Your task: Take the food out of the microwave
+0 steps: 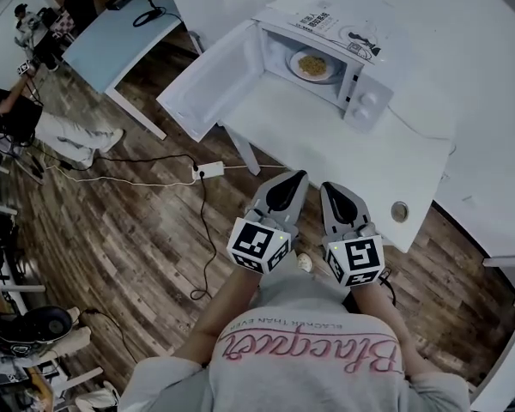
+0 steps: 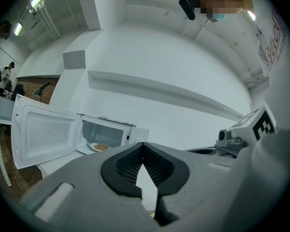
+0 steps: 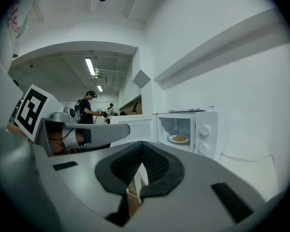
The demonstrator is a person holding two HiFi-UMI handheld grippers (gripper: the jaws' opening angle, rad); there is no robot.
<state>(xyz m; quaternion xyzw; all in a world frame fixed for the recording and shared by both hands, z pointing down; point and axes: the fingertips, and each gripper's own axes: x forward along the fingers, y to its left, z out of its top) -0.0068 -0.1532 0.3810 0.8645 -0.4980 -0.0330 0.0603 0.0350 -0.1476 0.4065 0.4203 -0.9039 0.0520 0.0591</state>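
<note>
Inspecting the scene, we find the microwave [image 1: 360, 84] standing on the white tabletop [image 1: 326, 144] with its door [image 1: 210, 84] swung wide. A plate of food [image 1: 316, 64] sits inside the cavity, untouched. Our left tool [image 1: 295, 177] and right tool [image 1: 331, 187] hover side by side at the tabletop's near edge, well apart from the plate. Both have their jaws pressed together, pinching nothing.

Head view, 1 o'clock: the food [image 1: 313, 63] on the plate [image 1: 331, 75] inside the microwave [image 1: 366, 93] is too small to identify. Print on the sheet [image 1: 330, 21] on top is illegible.

Head view, 9 o'clock: a person [image 1: 47, 129] is cut by the frame edge.

Left gripper view: the left gripper [image 2: 143, 145] body hides the microwave's lower right corner and most of the bench [image 2: 63, 162].
</note>
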